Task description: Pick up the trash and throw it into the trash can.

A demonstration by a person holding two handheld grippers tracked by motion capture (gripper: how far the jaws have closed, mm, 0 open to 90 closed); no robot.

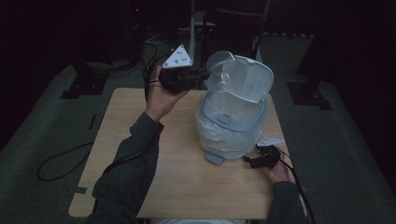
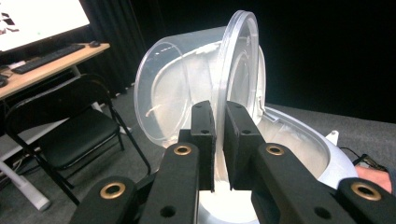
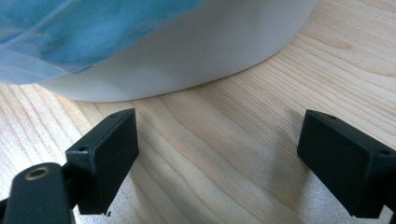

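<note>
Landmark: white bin [image 1: 233, 135], plastic liner over its sides, lid [image 1: 250, 79] flipped up at the back; stands on right half of wooden surface [image 1: 177, 182].
L gripper [image 1: 205, 73]: held up above surface, just left of bin's open mouth; jaws nearly together, clamped on rim of clear plastic container [image 1: 224, 74].
Container: tipped on its side at bin's top left edge, in front of the raised lid, off the surface. In left gripper view container [image 2: 196, 84] has its mouth turned to the left of the frame, rim pinched between the pads [image 2: 203, 126], bin's mouth [image 2: 289, 135] right below.
R gripper [image 1: 254, 161]: low on surface just beside bin's front right foot; jaws wide apart, nothing between them. In right gripper view fingers [image 3: 105, 149] rest over bare wood [image 3: 224, 154], bin's base wall [image 3: 187, 51] close ahead, not touching, blue liner [image 3: 70, 32] above it.
Bin edges: base near surface's right edge; small flap [image 1: 215, 158] sticks out at bin's front foot.
Open room: whole left half of surface beside bin bare; front strip below bin bare too.
Beyond bin: dark floor w/ cable [image 1: 60, 163] off surface's left edge; folding chair [image 2: 70, 130] and desk w/ keyboard [image 2: 46, 56] seen in left gripper view.
</note>
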